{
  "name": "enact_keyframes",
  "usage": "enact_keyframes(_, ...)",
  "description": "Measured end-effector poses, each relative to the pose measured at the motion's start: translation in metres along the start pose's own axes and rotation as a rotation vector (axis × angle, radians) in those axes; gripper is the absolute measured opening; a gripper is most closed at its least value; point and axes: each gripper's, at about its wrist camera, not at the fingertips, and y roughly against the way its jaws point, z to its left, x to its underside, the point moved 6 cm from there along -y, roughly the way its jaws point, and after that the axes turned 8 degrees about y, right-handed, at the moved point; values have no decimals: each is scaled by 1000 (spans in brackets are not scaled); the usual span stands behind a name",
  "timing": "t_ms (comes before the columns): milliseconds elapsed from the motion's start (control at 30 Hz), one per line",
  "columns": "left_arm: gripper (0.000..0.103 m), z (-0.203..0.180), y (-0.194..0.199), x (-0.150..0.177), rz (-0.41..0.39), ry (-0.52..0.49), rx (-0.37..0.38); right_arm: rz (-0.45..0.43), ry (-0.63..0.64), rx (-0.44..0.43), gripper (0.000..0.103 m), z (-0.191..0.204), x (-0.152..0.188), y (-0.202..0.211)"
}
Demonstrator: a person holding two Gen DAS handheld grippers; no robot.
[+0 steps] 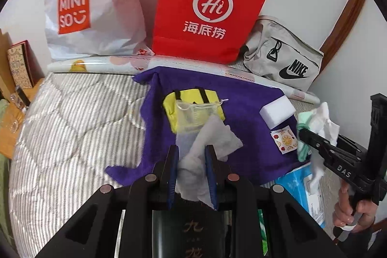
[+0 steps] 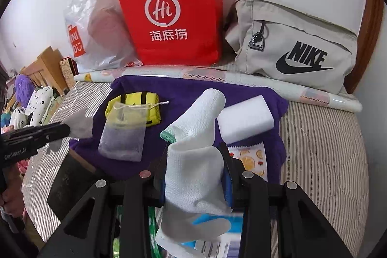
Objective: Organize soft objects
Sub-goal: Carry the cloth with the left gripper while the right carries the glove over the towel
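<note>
Nearest the lens, the left claw (image 1: 192,154) pinches a thin crumpled white tissue (image 1: 208,144) between blue pads. The right claw (image 2: 193,161) clamps a white waffle-knit sock (image 2: 193,161) with a mint cuff, held above the purple terry towel (image 1: 246,98) on the striped quilted bed (image 1: 72,117). On the towel lie a yellow pouch (image 1: 191,105), a sheer drawstring bag (image 2: 123,137), a white foam block (image 1: 278,110) and a citrus-print sachet (image 1: 284,140). Behind stand a crinkly "MINISO" plastic bag (image 1: 96,16), a red "Hi 海底捞" paper bag (image 1: 208,4) and a grey "NIKE" bag (image 1: 285,57). Only the right view shows a polka-dot fabric (image 2: 40,103) at left.
</note>
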Motion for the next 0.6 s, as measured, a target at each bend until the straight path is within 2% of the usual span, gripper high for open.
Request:
enact_keyframes(367, 21, 0, -37, -13, 87, 23, 21, 38, 35, -8, 35, -6, -37, -53)
enact_keyframes(500, 21, -2, -49, -18, 108, 22, 7, 69, 71, 56, 35, -9, -40, -74)
enact_keyframes(600, 21, -8, -61, -21, 144, 6, 15, 111, 39, 0, 35, -12, -34, -88)
